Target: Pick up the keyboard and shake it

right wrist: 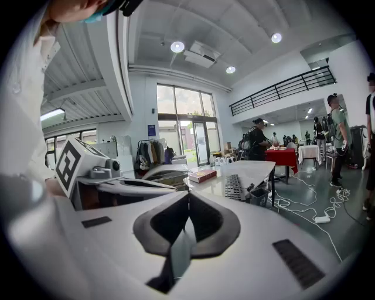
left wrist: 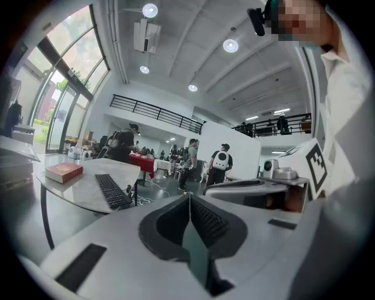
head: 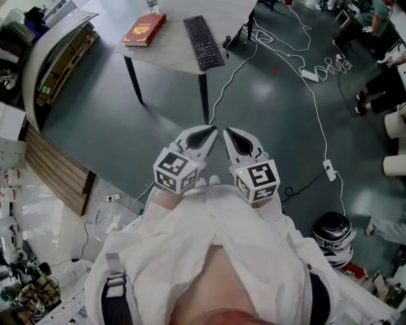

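Overhead, left gripper [head: 208, 132] and right gripper [head: 231, 133] hang side by side, well short of the table [head: 174, 47] where the keyboard [head: 203, 42] lies near a book [head: 144, 29]. The left gripper view shows jaws pressed together, empty, with people [left wrist: 221, 161] beyond. The right gripper view shows the same closed jaws, with glass doors [right wrist: 193, 140] behind.

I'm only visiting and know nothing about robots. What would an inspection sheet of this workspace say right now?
Surface: grey table, well ahead of the person.
Job's things: black keyboard lying flat on the table, untouched.
Clutter: red book left of the keyboard; bottle at the far edge.
Grippers: left gripper and right gripper both shut and empty, side by side over the floor.
Cables: white cable and power strip on the floor right of the table.
Surroundings: wooden pallet at left, helmet at lower right, people at far right.
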`<action>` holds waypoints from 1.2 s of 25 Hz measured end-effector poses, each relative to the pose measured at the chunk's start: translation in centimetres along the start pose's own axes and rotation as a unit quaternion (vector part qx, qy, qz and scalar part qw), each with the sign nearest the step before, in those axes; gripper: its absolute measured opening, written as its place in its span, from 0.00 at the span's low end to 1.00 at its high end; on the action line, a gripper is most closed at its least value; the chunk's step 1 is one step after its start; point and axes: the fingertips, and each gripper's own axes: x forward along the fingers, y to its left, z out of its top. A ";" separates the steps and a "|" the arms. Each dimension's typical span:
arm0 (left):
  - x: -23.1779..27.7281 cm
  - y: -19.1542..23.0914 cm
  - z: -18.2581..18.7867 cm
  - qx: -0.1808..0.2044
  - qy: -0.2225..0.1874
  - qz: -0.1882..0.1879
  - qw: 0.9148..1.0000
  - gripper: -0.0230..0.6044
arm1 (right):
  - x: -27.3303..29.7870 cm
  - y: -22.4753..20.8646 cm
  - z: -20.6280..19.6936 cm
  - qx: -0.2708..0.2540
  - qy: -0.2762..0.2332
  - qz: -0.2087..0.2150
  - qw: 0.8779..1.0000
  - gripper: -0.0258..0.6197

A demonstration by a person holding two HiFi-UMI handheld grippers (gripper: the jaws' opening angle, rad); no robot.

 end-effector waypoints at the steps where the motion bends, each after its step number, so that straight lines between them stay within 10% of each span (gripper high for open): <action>1: 0.1 0.2 0.1 0.001 -0.001 0.000 1.000 0.06 | 0.2 -0.2 0.0 0.000 0.000 -0.001 1.000 0.09; 30: 4.9 4.2 2.3 -0.001 -0.042 0.036 0.998 0.06 | 3.5 -6.8 1.3 0.012 -0.017 0.020 1.000 0.09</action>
